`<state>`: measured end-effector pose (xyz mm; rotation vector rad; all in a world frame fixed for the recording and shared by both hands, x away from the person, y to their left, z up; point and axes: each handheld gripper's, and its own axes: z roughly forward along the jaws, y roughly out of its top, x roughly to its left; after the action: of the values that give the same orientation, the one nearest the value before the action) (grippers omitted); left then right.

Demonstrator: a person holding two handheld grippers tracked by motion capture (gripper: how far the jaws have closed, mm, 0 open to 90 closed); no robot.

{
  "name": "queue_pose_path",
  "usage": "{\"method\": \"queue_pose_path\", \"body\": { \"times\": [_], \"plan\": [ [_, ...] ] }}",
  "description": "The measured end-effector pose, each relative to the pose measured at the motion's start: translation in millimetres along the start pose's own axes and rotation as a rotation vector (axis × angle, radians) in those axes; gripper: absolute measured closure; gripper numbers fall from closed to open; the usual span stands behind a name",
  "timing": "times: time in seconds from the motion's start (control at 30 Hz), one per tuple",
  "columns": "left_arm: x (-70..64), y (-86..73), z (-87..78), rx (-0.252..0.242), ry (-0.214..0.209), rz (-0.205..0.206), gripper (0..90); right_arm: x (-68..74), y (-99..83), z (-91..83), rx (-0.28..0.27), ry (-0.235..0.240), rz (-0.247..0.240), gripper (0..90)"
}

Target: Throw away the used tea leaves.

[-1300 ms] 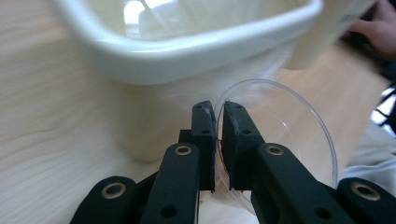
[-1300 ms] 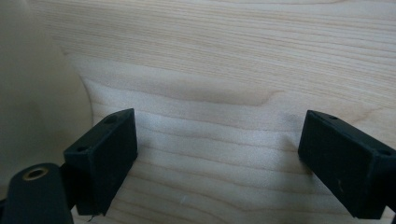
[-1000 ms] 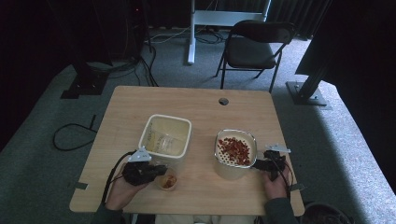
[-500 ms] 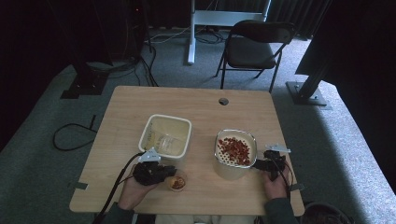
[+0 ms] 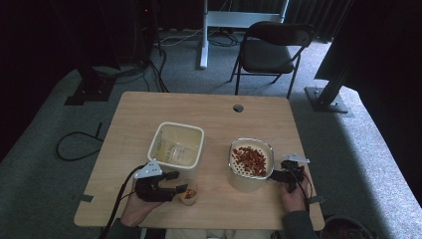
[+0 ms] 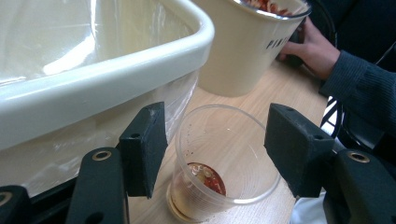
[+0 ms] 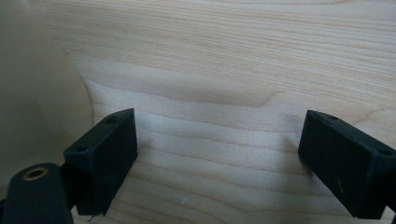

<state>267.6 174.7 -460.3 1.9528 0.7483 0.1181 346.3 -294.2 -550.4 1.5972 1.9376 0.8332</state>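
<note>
A small clear plastic cup [image 6: 224, 161] is seen standing upright on the pale wooden table [image 5: 209, 112], its open mouth up, near the front edge and just beside the square cream plastic tub [image 5: 176, 146]; the left gripper [image 6: 215, 147] is placed around it with its jaws wide on either side, and it cannot be told whether they touch it. In the left gripper view a little red and brown food is seen at the cup's bottom, which is only a small red spot in the high view. The right gripper [image 5: 276, 175] is held beside the round cream pot of red bits [image 5: 250, 159], and its jaws are seen wide apart over bare wood in the right gripper view.
</note>
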Motion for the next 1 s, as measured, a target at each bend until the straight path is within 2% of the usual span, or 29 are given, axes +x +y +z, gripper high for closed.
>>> {"method": "queue_pose_path", "body": {
  "times": [0.07, 0.23, 0.3, 0.37, 0.4, 0.47, 0.5, 0.53, 0.6, 0.63, 0.7, 0.73, 0.9, 0.93, 0.97, 1.0],
  "plan": [
    [-2.4, -7.6, -6.3, -0.030, 0.012, 0.012, 38.8, 0.0, 0.0, 0.0, 0.000, 0.000, 0.000, 11.1],
    [-4.8, -19.6, -14.3, -0.047, 0.013, 0.019, 38.8, 2.1, -0.8, -0.9, 0.001, -0.014, 0.013, 11.2],
    [-4.3, -28.4, -17.7, -0.019, 0.016, 0.033, 43.1, 1.7, -4.6, -6.3, -0.005, -0.013, 0.013, 18.6],
    [-3.5, -32.0, -17.8, -0.007, 0.018, 0.036, 47.7, 0.3, -5.2, -11.6, 0.016, -0.019, 0.020, 24.8],
    [-1.1, -39.5, -16.6, 0.022, 0.028, 0.040, 50.2, -0.5, -5.4, -13.3, 0.023, -0.020, 0.021, 25.8],
    [1.5, -46.4, -14.3, 0.042, 0.056, 0.047, 56.3, -3.5, -8.1, -19.4, 0.036, 0.024, 0.005, 28.5],
    [1.5, -46.4, -14.3, 0.042, 0.056, 0.047, 59.2, -3.5, -8.1, -19.4, 0.036, 0.024, 0.005, 28.5],
    [5.1, -51.3, -10.2, 0.061, 0.071, 0.042, 62.1, -4.7, -10.3, -27.4, 0.019, 0.032, -0.009, 35.3],
    [7.0, -53.5, -6.9, 0.073, 0.079, 0.043, 65.6, -5.2, -11.1, -35.3, 0.007, 0.038, -0.037, 37.6],
    [9.4, -56.5, 3.1, 0.108, 0.089, 0.058, 66.1, -5.4, -12.0, -41.5, -0.004, 0.046, -0.061, 37.6],
    [9.2, -56.9, 6.3, 0.116, 0.086, 0.070, 66.0, -5.7, -14.3, -50.8, -0.017, 0.073, -0.093, 41.6],
    [7.2, -56.0, 14.1, 0.139, 0.079, 0.097, 65.9, -5.5, -17.0, -57.3, -0.027, 0.104, -0.118, 41.9],
    [3.8, -51.2, 26.6, 0.152, 0.049, 0.134, 65.4, -1.4, -31.3, -82.0, -0.074, 0.161, -0.220, 47.1],
    [3.8, -51.2, 26.6, 0.152, 0.049, 0.134, 65.4, -1.4, -31.3, -82.0, -0.074, 0.161, -0.220, 47.1],
    [2.1, -49.6, 31.7, 0.161, 0.041, 0.146, 65.4, 0.3, -35.3, -91.2, -0.094, 0.196, -0.252, 47.2],
    [2.1, -49.6, 31.7, 0.161, 0.041, 0.146, 65.3, 0.3, -35.3, -91.2, -0.094, 0.196, -0.252, 47.2]
  ]
}}
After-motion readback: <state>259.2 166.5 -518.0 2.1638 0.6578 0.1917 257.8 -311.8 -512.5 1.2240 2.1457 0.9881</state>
